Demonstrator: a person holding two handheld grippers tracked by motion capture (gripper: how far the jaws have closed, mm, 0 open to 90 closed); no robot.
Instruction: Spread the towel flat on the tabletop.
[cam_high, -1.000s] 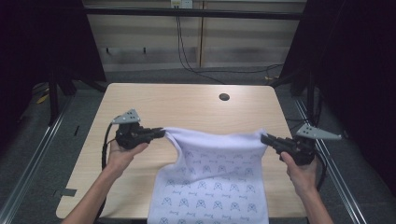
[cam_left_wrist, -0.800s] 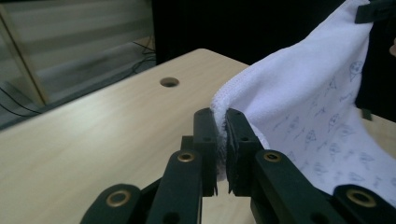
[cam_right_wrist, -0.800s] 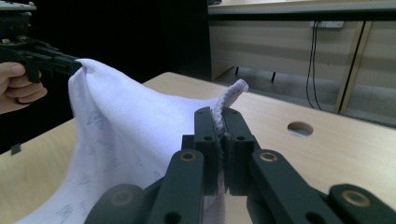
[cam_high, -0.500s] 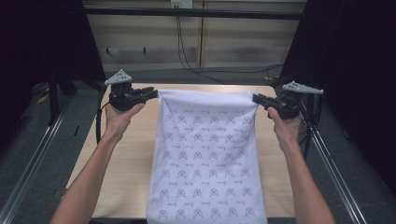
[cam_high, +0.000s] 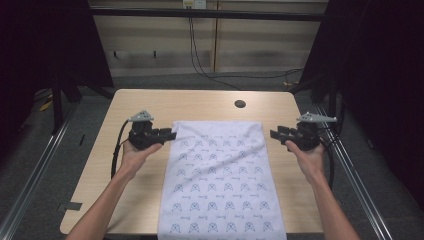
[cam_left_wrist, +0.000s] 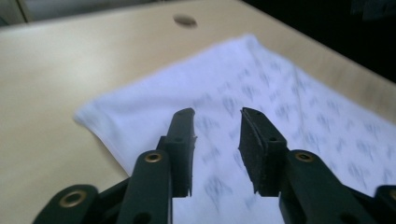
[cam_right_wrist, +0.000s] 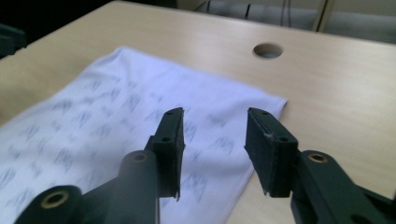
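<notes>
Light wooden table (cam_high: 150, 105), dark surroundings, cable hole (cam_high: 240, 104) near far edge. White patterned cloth (cam_high: 220, 175) now flat along the table's centre, spread from mid-table to over the near edge; 0.5 s ago held taut at its 2 far corners. Left gripper (cam_high: 167, 135) released, jaws apart, just beside far-left corner of cloth. Right gripper (cam_high: 274, 133) likewise parted, apart from far-right corner. Spreading judged complete; smoothing or folding next.

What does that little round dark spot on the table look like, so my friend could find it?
Start at the wooden table and find the white cloth spread down its middle. Just past the cloth's far edge, toward its right corner, sits a small round hole. It is the one dark circle on the bare light wood, apart from the cloth.
</notes>
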